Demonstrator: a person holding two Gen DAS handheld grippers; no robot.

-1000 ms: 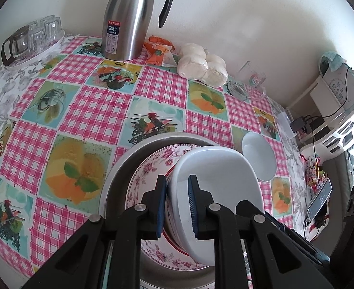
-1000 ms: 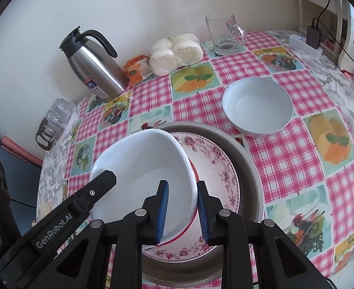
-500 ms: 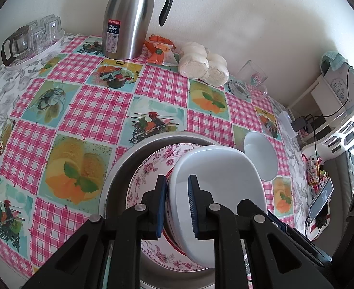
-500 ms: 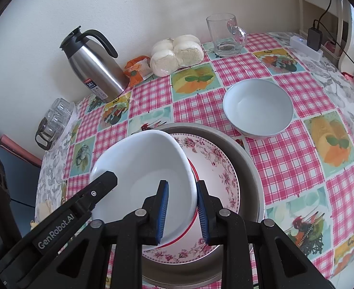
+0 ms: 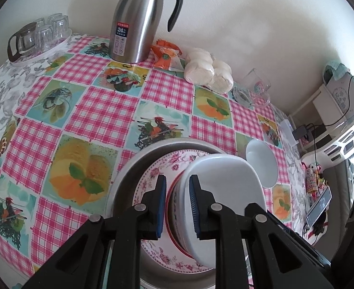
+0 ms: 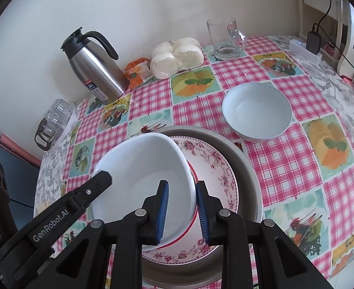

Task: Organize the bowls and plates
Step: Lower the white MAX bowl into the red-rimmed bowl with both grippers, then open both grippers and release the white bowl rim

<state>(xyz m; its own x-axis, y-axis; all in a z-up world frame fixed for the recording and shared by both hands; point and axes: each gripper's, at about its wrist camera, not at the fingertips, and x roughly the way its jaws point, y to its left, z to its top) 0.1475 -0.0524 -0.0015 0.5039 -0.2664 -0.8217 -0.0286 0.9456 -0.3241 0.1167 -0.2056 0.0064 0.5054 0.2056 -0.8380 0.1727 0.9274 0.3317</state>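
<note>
A white squarish bowl (image 5: 225, 187) (image 6: 143, 175) is held tilted between both grippers over a stack. The stack is a red-rimmed dish (image 5: 174, 200), a pink floral plate (image 5: 150, 180) (image 6: 215, 168) and a metal pan (image 5: 128, 168) (image 6: 244, 161). My left gripper (image 5: 177, 204) pinches the bowl's left rim and its jaws are just starting to open. My right gripper (image 6: 181, 207) is shut on the bowl's right rim. I cannot tell whether the bowl touches the dish below. A second white bowl (image 5: 261, 161) (image 6: 256, 113) stands alone on the checked cloth to the right.
Along the wall stand a steel thermos jug (image 5: 133, 24) (image 6: 97, 72), an orange snack packet (image 5: 164, 55), bagged buns (image 5: 208, 72) (image 6: 177, 57) and a glass mug (image 6: 225, 38). A tray of glasses (image 5: 39, 36) sits far left. The table's edge drops off at right.
Both grippers and the white bowl stay where they were; the left wrist view has shifted only very slightly.
</note>
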